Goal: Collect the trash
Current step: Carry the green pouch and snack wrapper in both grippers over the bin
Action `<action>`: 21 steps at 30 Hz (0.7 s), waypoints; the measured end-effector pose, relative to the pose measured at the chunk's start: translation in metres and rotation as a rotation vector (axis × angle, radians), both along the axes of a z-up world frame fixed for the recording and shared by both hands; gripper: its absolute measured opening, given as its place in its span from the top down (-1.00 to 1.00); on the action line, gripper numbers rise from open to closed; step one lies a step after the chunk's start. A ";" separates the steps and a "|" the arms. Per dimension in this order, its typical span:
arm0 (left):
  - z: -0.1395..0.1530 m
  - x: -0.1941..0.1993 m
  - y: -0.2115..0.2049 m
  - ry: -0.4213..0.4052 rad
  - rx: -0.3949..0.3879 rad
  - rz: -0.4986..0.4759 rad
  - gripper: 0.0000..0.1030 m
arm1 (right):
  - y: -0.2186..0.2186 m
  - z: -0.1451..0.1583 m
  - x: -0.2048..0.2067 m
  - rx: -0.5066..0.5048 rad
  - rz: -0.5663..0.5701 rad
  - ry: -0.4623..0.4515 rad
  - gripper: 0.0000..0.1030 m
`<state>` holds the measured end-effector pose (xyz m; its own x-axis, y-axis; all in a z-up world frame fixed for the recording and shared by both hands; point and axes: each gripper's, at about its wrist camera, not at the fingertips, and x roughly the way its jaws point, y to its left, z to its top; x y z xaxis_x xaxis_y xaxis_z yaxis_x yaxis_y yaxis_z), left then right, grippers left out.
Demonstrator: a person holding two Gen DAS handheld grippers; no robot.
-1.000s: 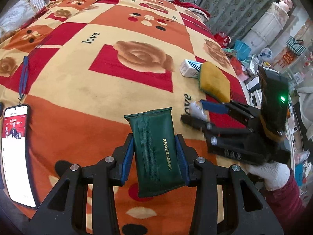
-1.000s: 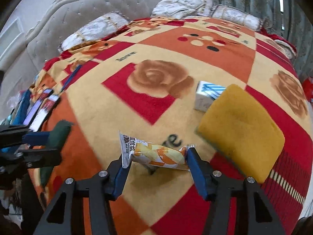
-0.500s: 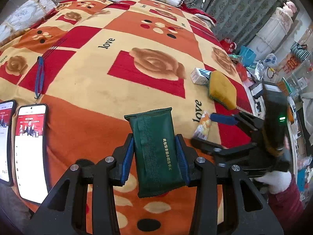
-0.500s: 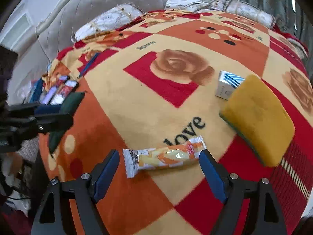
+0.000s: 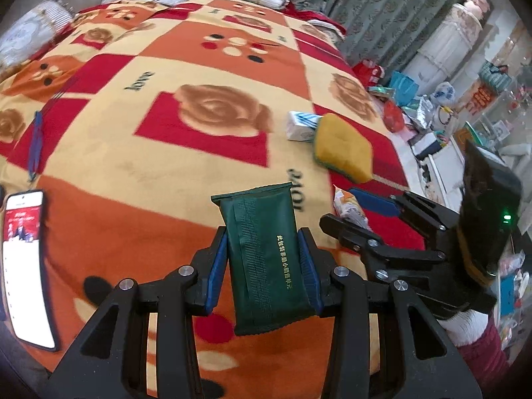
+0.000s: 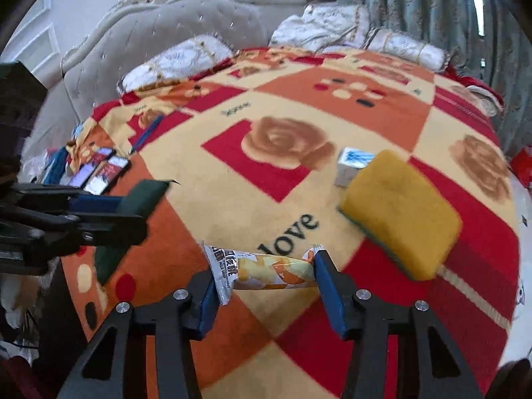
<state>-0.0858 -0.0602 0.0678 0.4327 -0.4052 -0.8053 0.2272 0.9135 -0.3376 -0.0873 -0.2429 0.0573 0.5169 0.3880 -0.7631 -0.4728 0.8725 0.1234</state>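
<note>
My left gripper (image 5: 264, 272) is shut on a dark green tissue pack (image 5: 266, 259) and holds it above the patterned bed blanket (image 5: 133, 166). It shows from the side in the right wrist view (image 6: 139, 199). My right gripper (image 6: 266, 286) is closed on an orange and white snack wrapper (image 6: 262, 271), gripped end to end just above the blanket. In the left wrist view the right gripper (image 5: 362, 212) holds the wrapper (image 5: 347, 204) at the right.
A yellow sponge (image 6: 399, 212) and a small white and blue box (image 6: 352, 164) lie on the blanket beyond the right gripper. Phones (image 5: 26, 259) lie at the bed's left edge. Pillows and a headboard stand at the far end. Clutter fills the floor at the right.
The right gripper was open around the wrapper lying on the blanket half a second ago; now it has closed on it. The left gripper keeps hold of the green pack.
</note>
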 end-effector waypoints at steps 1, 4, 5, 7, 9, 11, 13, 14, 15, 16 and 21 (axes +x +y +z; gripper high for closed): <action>0.001 0.000 -0.008 -0.002 -0.002 -0.014 0.24 | -0.005 0.003 -0.003 0.007 -0.012 -0.001 0.01; 0.003 -0.001 -0.029 -0.011 -0.002 -0.049 0.24 | -0.026 0.011 -0.014 0.016 -0.056 -0.013 0.01; 0.005 -0.001 -0.040 -0.016 -0.003 -0.068 0.24 | -0.037 0.014 -0.019 0.019 -0.078 -0.019 0.01; 0.007 -0.001 -0.056 -0.022 -0.003 -0.094 0.24 | -0.053 0.018 -0.027 0.019 -0.110 -0.026 0.01; 0.008 -0.001 -0.076 -0.028 -0.001 -0.126 0.24 | -0.075 0.021 -0.036 0.019 -0.153 -0.027 0.01; 0.009 -0.001 -0.095 -0.033 0.000 -0.156 0.24 | -0.093 0.023 -0.043 0.016 -0.193 -0.031 0.01; 0.011 -0.002 -0.114 -0.040 0.001 -0.190 0.24 | -0.116 0.025 -0.052 0.010 -0.247 -0.029 0.01; 0.011 -0.003 -0.125 -0.044 0.002 -0.207 0.24 | -0.124 0.025 -0.055 0.011 -0.264 -0.031 0.01; 0.012 -0.003 -0.137 -0.047 0.003 -0.228 0.24 | -0.134 0.026 -0.059 0.013 -0.287 -0.034 0.01; 0.012 -0.004 -0.147 -0.049 0.002 -0.244 0.24 | -0.145 0.027 -0.063 0.015 -0.311 -0.035 0.01; 0.014 -0.008 -0.195 -0.056 -0.003 -0.326 0.24 | -0.197 0.026 -0.083 0.021 -0.429 -0.032 0.01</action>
